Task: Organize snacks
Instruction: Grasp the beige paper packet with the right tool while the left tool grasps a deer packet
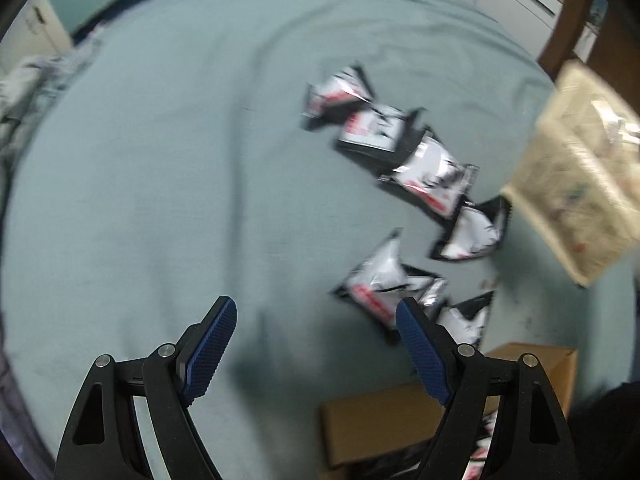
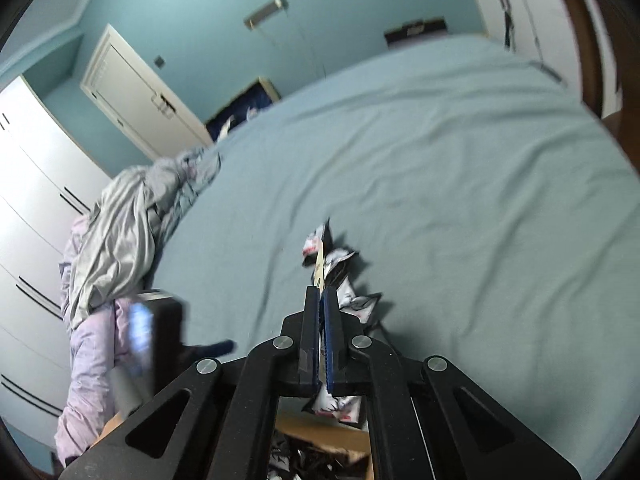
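Black linkage arms fill the bottom of both views. Beyond them a pale blue bed sheet spreads across nearly everything, wrinkled and taking up the whole centre.

At 8 o'clock in the right wrist view, a heap of grey and lilac bedding lies at the bed's edge, with a white door at 10 o'clock behind it.

At 3 o'clock in the left wrist view a cream-coloured bag hangs blurred. A cardboard box sits at 5 o'clock, holding packets inside.

Snack packets, silver, black and red, lie scattered on the sheet from 1 o'clock down to 5 o'clock, some overlapping, the nearest just beside the box.

Left gripper is spread wide, nothing between its blue pads, hovering over bare sheet near the lowest packets.

Right gripper is clenched on a thin cream edge that sticks out past its tips at 12 o'clock; whether this belongs to the bag cannot be told.
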